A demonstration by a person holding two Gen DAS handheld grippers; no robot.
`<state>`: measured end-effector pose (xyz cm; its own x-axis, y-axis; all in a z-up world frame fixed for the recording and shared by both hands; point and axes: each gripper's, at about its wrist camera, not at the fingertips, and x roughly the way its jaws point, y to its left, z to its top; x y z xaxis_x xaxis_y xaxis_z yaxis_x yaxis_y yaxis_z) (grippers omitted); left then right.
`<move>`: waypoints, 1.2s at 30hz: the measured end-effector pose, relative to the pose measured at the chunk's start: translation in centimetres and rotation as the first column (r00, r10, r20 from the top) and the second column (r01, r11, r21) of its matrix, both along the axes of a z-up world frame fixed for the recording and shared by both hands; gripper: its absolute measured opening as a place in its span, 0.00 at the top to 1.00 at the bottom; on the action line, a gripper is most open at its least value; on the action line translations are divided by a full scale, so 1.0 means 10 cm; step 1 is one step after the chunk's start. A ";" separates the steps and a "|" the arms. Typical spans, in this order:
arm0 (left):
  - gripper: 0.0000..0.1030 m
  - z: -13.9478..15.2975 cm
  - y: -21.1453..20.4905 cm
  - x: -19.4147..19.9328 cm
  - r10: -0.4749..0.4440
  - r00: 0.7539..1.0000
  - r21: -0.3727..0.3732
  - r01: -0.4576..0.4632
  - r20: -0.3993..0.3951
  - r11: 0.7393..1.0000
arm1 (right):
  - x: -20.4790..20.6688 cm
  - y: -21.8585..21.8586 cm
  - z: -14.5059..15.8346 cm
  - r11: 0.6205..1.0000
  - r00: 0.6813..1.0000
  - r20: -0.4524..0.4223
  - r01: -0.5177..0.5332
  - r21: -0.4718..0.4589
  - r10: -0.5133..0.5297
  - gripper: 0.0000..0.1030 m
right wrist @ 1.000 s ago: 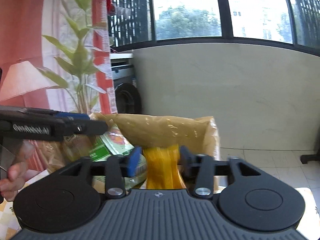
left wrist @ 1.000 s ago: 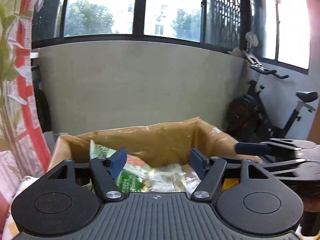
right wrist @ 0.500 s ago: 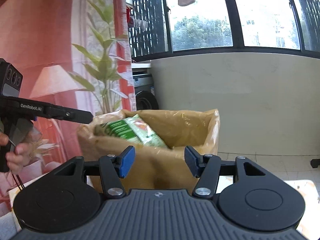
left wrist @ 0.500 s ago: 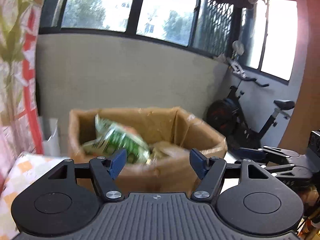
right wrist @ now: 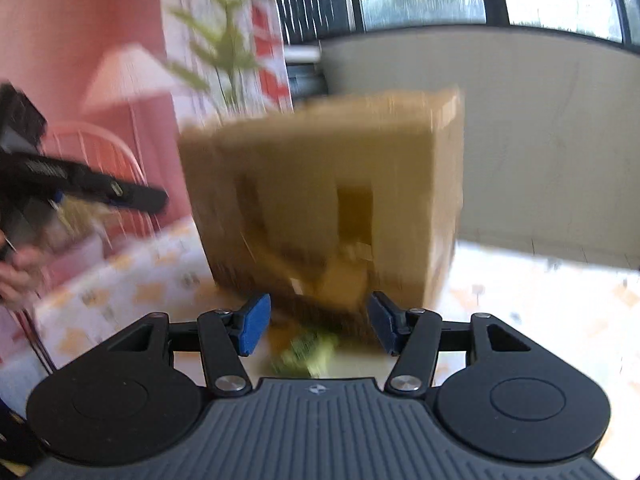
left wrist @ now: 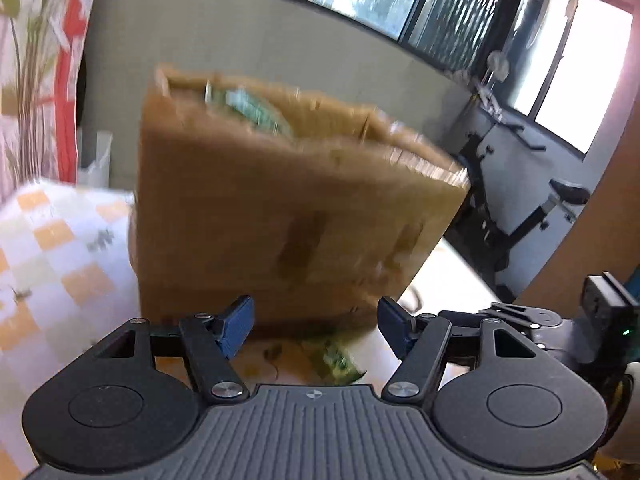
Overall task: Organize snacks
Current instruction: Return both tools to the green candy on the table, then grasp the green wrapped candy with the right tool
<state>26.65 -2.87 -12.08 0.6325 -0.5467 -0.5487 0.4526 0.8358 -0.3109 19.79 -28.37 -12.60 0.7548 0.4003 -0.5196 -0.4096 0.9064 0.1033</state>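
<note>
Ahead of both yr jaws the cardboard box (left wrist: 288, 208) is standing on the checked tablecloth (left wrist: 52, 248), blurred, w/ a green packet (left wrist: 248, 110) poking above its rim. Just in front of & below the jaws, a green snack pack (right wrist: 306, 350) is lying on the cloth near the box base. Yr left gripper (left wrist: 316, 322) is gaping wide, holding nothing. Yr right gripper (right wrist: 316, 322) is likewise spread wide & empty.
</note>
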 end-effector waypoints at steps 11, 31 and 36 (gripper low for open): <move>0.38 -0.71 -0.61 0.54 -0.054 0.984 0.048 0.063 -0.172 0.997 | 0.36 0.39 -0.52 0.988 0.993 -0.097 -0.080 -0.132 0.068 0.46; 0.62 -1.15 -0.91 0.53 -0.071 0.972 0.098 0.095 -0.224 0.991 | 0.35 0.65 -0.73 0.990 0.993 -0.096 -0.078 -0.120 0.067 0.46; 0.62 -1.14 -0.94 0.36 -0.072 0.974 0.110 0.097 -0.213 0.989 | 0.23 0.72 -0.69 0.992 0.993 -0.110 -0.050 -0.115 0.037 0.51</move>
